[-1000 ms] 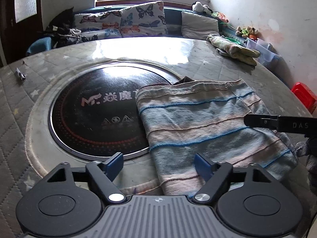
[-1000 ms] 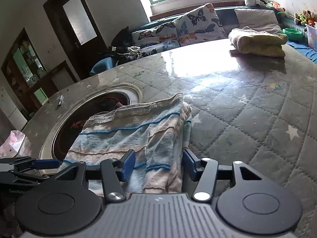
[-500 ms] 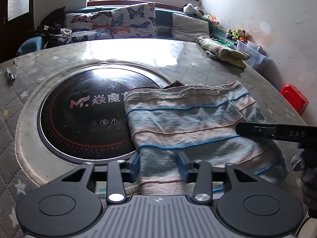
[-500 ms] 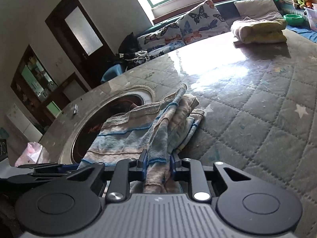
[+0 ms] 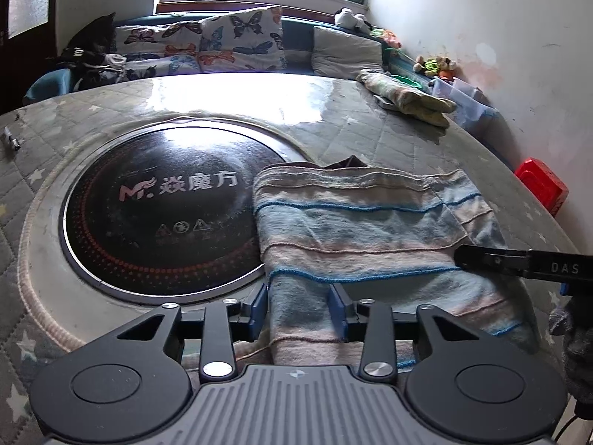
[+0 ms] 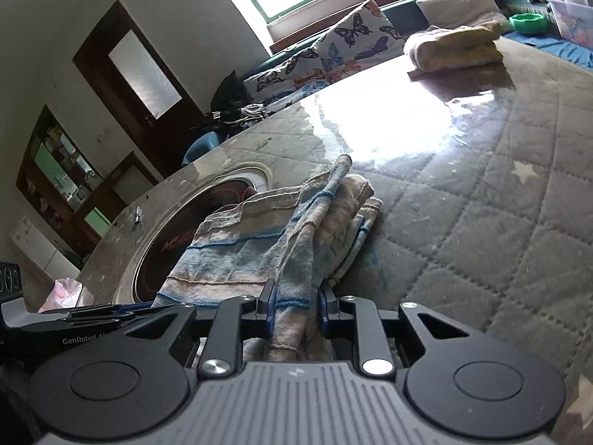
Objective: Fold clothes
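Striped garment (image 5: 370, 237), one: pale blue, pink and cream bands with thin blue lines. It lies on the quilted table (image 5: 370, 133), its left part overlapping the right rim of the round black hob (image 5: 163, 215) set into the table top. Near edge is raised off the table by both grippers; far edge rests flat, with a dark scrap of cloth showing just behind it. In the right wrist view the garment (image 6: 267, 244) bunches into a ridge that runs from the fingers toward the table's bright centre.

Left gripper (image 5: 300, 309), one: fingers narrowed onto the garment's near left corner, cloth filling the space between the blue pads.

Right gripper (image 6: 294, 306), one: fingers closed tight on a gathered fold at the garment's near right edge. Its black finger (image 5: 519, 259) shows from the side in the left view, touching the garment's right side.

Open room: bare quilted surface beyond the garment's far edge and to its right, up to the table's curved rim.

Folded cloth pile (image 5: 407, 98), one: well beyond the garment, at the table's far right edge.

Butterfly cushions (image 5: 207, 44), two, plus one grey cushion (image 5: 344, 52): on the bench past the table, under the window.

Red box (image 5: 541, 187), one: on the floor right of the table.
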The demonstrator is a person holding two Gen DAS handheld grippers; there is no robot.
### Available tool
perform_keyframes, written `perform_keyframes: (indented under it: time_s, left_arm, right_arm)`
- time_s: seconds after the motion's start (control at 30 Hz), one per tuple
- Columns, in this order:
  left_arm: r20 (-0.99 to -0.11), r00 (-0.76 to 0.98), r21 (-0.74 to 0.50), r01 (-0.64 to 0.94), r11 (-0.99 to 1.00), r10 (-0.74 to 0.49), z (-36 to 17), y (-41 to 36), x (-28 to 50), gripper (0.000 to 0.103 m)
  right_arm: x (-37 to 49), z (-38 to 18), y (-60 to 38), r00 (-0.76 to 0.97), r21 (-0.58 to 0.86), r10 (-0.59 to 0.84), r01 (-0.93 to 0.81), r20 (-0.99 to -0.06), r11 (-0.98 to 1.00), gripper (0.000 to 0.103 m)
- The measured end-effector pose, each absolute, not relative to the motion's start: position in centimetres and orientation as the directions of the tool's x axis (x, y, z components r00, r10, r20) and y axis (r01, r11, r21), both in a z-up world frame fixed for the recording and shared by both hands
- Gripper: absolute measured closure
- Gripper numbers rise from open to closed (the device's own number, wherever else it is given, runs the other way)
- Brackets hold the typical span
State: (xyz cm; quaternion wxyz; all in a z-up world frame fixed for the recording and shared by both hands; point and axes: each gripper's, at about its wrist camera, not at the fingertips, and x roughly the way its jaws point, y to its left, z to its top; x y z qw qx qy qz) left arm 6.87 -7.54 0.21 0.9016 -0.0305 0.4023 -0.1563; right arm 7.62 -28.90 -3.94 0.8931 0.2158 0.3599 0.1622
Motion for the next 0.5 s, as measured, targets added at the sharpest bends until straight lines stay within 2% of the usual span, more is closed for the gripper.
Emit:
perform_keyframes:
  time_s: [0.13,0.5]
  left_arm:
    - [-0.711,0.628,-0.184,0.27,0.945,-0.317,1.1,-7.9,7.1,0.091]
    - [-0.644,0.679,-0.117,0.368,0.922,-0.353,5.2,-12.1,8.9,0.092]
  right_arm:
    - [7.1,-3.0,-28.3,0.711,0.467,0.422,-0.148,-0.562,0.872,0.084]
    - [6.7,1.6,-29.7,0.795,0.385,0.348,-0.157,-0.497,0.909,0.084]
